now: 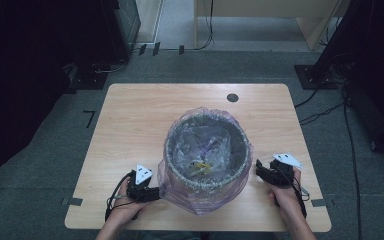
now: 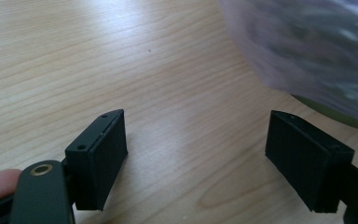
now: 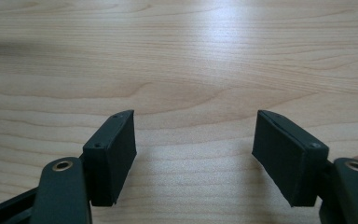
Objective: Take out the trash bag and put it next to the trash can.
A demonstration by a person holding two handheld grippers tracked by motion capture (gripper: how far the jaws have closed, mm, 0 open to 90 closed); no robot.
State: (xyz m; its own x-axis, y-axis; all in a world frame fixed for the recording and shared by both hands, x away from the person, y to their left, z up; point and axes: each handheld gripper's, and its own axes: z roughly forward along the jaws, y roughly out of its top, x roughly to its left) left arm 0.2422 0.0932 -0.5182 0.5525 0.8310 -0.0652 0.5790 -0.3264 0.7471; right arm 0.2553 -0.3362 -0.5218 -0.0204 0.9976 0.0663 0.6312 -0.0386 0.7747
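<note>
Bin (image 1: 207, 186) with bag liner (image 1: 180, 192), mid-tabletop (image 1: 130, 115). Left tool (image 1: 152, 192), right tool (image 1: 259, 169): both wide, empty, flanking. Likely next: grip liner rim.

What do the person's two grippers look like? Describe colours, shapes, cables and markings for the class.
Both the left gripper and right gripper are black, each topped by a grey three-cornered plate, with black cables trailing. The jaws are flat rectangular black pads; brass-coloured rivets mark their arms. Forearms are bare, without sleeves.

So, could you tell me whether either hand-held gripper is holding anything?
Nothing is held: the left hand-held gripper and right hand-held gripper are open beside the bag-lined bin.
</note>
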